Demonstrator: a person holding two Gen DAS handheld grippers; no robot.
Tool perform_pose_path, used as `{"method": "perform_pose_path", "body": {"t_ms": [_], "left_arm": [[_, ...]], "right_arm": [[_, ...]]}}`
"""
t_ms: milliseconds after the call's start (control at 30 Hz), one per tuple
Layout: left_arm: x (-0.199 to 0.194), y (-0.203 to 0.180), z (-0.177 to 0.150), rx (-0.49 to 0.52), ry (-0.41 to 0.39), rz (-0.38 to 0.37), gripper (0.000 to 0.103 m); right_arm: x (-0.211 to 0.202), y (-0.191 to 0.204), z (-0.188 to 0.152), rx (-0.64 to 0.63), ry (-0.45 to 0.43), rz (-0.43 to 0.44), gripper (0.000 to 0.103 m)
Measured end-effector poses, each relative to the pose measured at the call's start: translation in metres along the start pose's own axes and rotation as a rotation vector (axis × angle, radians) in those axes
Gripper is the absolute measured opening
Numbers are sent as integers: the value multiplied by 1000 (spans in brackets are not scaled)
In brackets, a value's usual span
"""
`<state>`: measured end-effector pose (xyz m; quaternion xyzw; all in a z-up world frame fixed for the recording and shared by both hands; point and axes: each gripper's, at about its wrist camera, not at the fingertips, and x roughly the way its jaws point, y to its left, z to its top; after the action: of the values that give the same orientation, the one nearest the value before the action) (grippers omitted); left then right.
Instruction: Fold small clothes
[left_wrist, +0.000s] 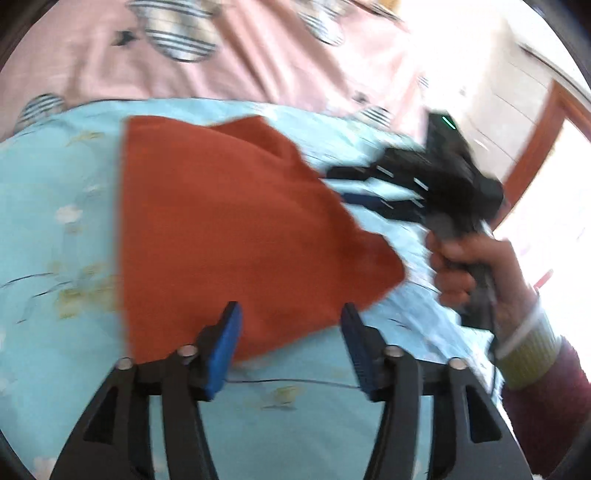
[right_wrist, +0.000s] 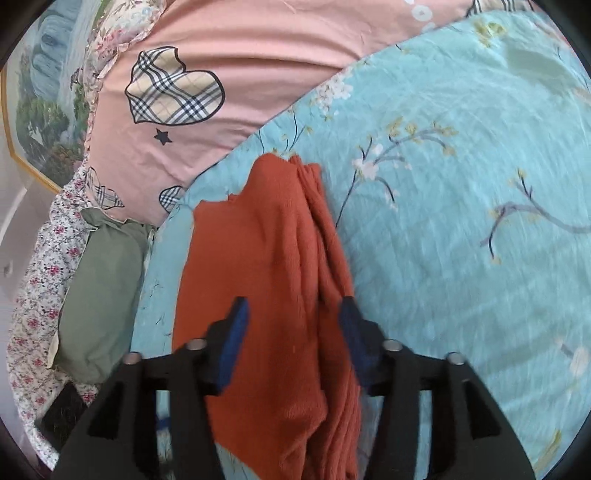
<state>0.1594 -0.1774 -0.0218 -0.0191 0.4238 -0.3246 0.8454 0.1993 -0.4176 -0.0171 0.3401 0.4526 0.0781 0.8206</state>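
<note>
A rust-orange knit garment (left_wrist: 221, 221) lies partly folded on the light blue floral quilt (left_wrist: 55, 221). In the left wrist view my left gripper (left_wrist: 291, 314) stands open over the garment's near edge, its blue pads apart and pressing on nothing. To the right, a hand holds my right gripper (left_wrist: 340, 184), which is open beside the garment's right edge. In the right wrist view the garment (right_wrist: 273, 258) runs away from me with a bunched fold along its right side. The right gripper (right_wrist: 293, 306) is open above it, and the cloth shows between the pads without being pinched.
A pink sheet with plaid hearts (right_wrist: 221, 55) lies beyond the quilt (right_wrist: 461, 221). A green pillow (right_wrist: 99, 288) and floral bedding (right_wrist: 40, 277) sit at the left, with a framed picture (right_wrist: 40, 110) on the wall. A wooden door frame (left_wrist: 532, 147) stands at the right.
</note>
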Motion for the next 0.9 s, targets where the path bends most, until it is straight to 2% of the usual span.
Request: {"method": "perform_pose_path", "body": {"t_ms": [100,167,333,367,467,567,667,733,767,800,900], "left_arm": [[-17,37,10,-63,-55,80,83],[-14,55,24,-107,-54,96,83],[4,91,30,-233,-24,53,83],[10,98,35,-257,-15,19,83],[38,102,48,-276,18,-31,83],[62,108,60,-284,48,-49,82],[84,119,64,-334,85,-142,71],[88,123,65,-349,86,-159,61],[85,124,65,-341,80,-159,50],[81,125,65,-337,75,-169,42],[57,123,62,-335,57,-208,35]], "right_arm": [[2,-3,-6,-2,25,-7,57],[5,-7,-8,3,40,-6,57],[15,-12,-4,-2,67,3,58],[18,-13,-3,-2,69,3,58],[28,-18,-1,11,94,16,59],[39,-19,1,11,111,41,59],[50,-17,1,22,121,64,59],[58,-13,-2,24,143,72,44],[60,-11,-3,28,152,73,37],[59,-8,-5,27,145,71,34],[48,6,-13,19,119,89,29]]}}
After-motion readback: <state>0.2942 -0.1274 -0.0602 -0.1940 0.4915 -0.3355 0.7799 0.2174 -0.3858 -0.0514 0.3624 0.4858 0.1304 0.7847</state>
